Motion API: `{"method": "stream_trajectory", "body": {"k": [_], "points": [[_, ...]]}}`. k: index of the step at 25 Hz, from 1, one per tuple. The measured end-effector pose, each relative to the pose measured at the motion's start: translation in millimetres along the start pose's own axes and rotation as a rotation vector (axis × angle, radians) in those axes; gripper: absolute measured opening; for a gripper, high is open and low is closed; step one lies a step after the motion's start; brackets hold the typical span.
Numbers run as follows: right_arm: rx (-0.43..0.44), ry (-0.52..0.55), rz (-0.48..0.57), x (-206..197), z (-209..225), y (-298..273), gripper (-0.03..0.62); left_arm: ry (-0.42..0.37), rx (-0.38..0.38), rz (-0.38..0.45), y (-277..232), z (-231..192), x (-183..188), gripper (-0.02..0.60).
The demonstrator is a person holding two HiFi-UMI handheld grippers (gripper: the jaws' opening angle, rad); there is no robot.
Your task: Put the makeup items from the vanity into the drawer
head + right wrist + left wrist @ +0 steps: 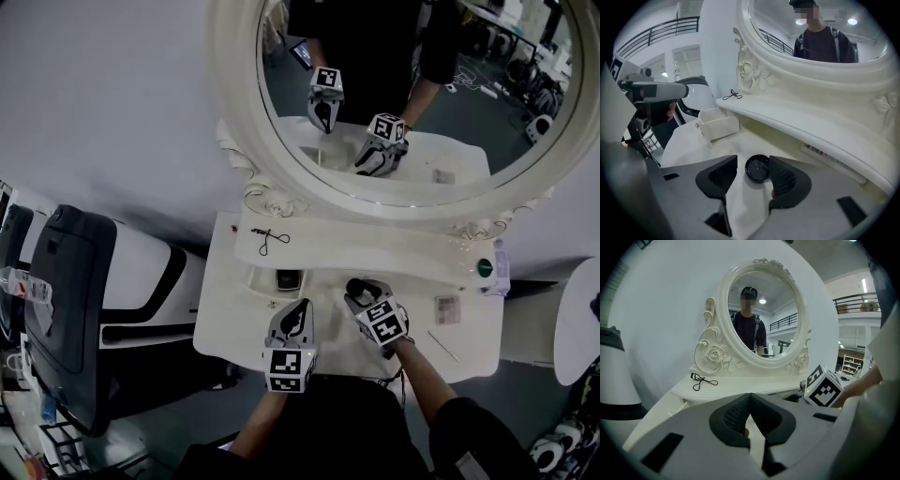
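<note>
A small black round compact (757,168) lies on the white vanity top (225,314), between the jaws of my right gripper (753,162), close against the right-hand pad (782,177). Those jaws stand wide and do not press on it. In the head view the right gripper (360,287) points down at the middle of the table. My left gripper (293,311) hovers just left of it, shut with nothing visible between its pads (740,414). A small white drawer (718,125) stands pulled out at the left under the shelf, with a dark item (289,279) inside it.
A black eyelash curler (270,237) lies on the raised shelf below the oval mirror (412,202). At the table's right are a green-capped item (484,267), a small flat palette (447,309) and a thin stick (442,345). A dark chair (66,309) stands to the left.
</note>
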State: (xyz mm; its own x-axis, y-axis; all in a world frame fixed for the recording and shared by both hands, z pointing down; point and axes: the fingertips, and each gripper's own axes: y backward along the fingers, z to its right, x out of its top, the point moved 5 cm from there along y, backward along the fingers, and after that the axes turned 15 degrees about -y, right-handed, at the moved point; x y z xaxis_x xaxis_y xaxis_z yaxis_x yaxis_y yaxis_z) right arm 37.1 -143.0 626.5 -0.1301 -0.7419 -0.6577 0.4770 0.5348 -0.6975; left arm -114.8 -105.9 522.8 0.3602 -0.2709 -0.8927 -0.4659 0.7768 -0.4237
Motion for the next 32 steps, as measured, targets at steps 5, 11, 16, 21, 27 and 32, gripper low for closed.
{"method": "stream_trajectory", "body": {"k": [5,11,16,21,27,32], "points": [[-0.015,0.013,-0.021,0.8,6.1,-13.7,0.229,0.011,0.013,-0.008,0.6,-4.4,-3.2,0.015],[-0.04,0.035,-0.041,1.0,17.0,-25.3,0.23,0.019,0.027,-0.018,0.7,-7.7,-6.5,0.014],[-0.109,0.045,-0.029,-3.5,25.0,-23.7,0.157,0.023,0.032,-0.024,0.2,-9.7,-7.8,0.015],[-0.126,0.038,-0.003,-0.9,29.9,-22.6,0.081,0.024,0.029,-0.021,-0.6,-10.8,-8.4,0.014],[-0.114,0.043,0.018,4.0,27.5,-16.2,0.08,0.022,0.022,-0.018,-0.8,-11.8,-6.5,0.014],[-0.078,0.044,0.05,6.1,13.6,-5.0,0.08,0.02,0.023,-0.008,0.7,-13.9,-5.4,0.015]]}}
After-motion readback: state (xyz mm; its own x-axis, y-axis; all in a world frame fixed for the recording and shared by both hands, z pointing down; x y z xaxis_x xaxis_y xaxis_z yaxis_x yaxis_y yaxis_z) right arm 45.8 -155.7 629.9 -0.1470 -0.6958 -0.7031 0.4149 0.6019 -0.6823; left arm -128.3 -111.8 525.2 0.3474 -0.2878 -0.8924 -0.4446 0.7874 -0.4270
